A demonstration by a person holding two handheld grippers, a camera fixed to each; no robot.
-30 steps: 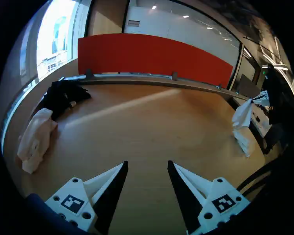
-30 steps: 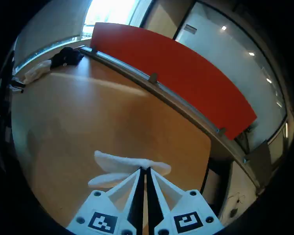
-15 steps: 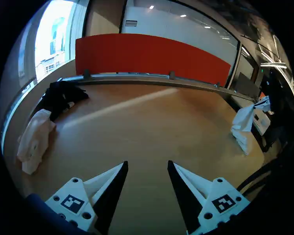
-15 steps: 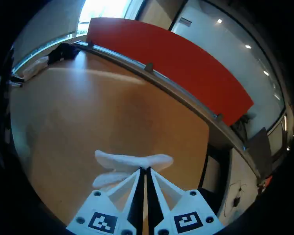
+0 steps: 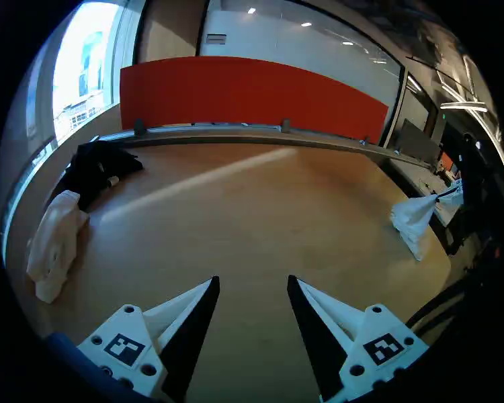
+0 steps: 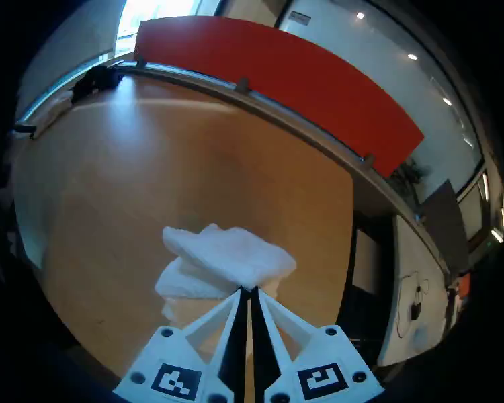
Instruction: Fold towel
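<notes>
Right gripper (image 6: 250, 294), right gripper view: jaws pressed together on one edge of the white towel (image 6: 225, 258). The towel spreads beyond the tips as a thick, soft wad of several layers, the upper layers overhanging a lower fold. The pinched edge is hidden behind the fingers, and whether the lowest fold touches the wooden table (image 6: 151, 174) cannot be told. The towel sits over the near part of the table, toward its right edge.

Left gripper (image 5: 252, 282), left gripper view: jaws spread wide above the near edge, with tabletop seen between them. Here the towel (image 5: 412, 218) appears at the right edge as a small crumpled white shape tapering downward; what holds it is too dark to make out. Along the left edge lies a bunched cream cloth (image 5: 50, 242), and just beyond it a black garment (image 5: 94, 171) of unclear form. A metal rail (image 5: 252, 134) runs along the far edge, backed by a red partition (image 5: 252, 91). A bright window (image 5: 84, 67) is cut off at far left.
</notes>
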